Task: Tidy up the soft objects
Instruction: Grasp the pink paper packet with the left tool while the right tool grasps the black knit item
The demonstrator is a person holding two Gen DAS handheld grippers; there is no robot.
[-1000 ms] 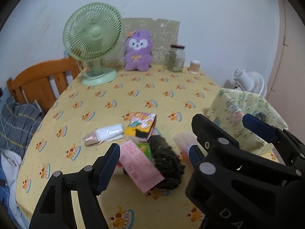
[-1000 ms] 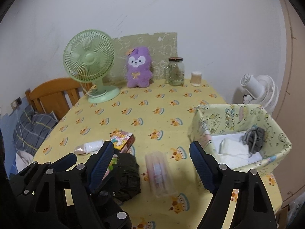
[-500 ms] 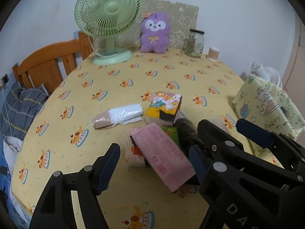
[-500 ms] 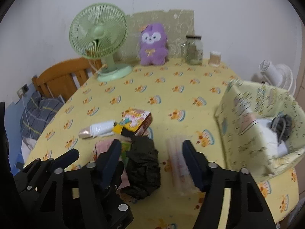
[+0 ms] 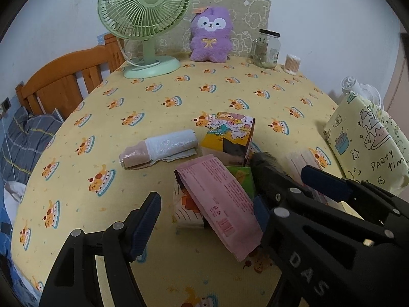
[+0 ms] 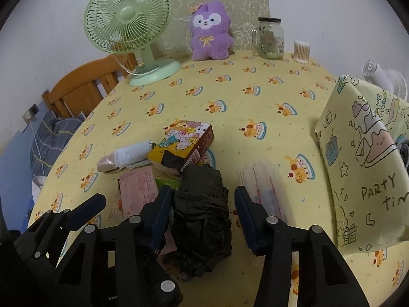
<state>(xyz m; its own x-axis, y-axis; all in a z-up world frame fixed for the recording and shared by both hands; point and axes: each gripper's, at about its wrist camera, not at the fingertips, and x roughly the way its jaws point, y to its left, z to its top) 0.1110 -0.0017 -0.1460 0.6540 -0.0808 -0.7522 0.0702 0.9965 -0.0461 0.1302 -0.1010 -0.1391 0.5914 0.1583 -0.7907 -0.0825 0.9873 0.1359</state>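
Crinkled black plastic bundle (image 6: 202,217) lay between my right gripper's (image 6: 202,204) widely spread jaws, untouched; my left gripper (image 5: 207,215) gaped around a flat pink packet (image 5: 219,204).

A round table under a yellow cake-print tablecloth (image 5: 158,97) fills the room's middle, backed by a plain white wall (image 5: 319,5). At ten o'clock stands an orange wooden slatted headboard (image 5: 64,81); at two o'clock, a white floor fan (image 6: 383,76). Lighting is soft and even.

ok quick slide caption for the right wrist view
Right gripper, jaws open, straddles a crumpled black plastic bag on the yellow cake-print tablecloth, beside a pale yellow party-print bin.
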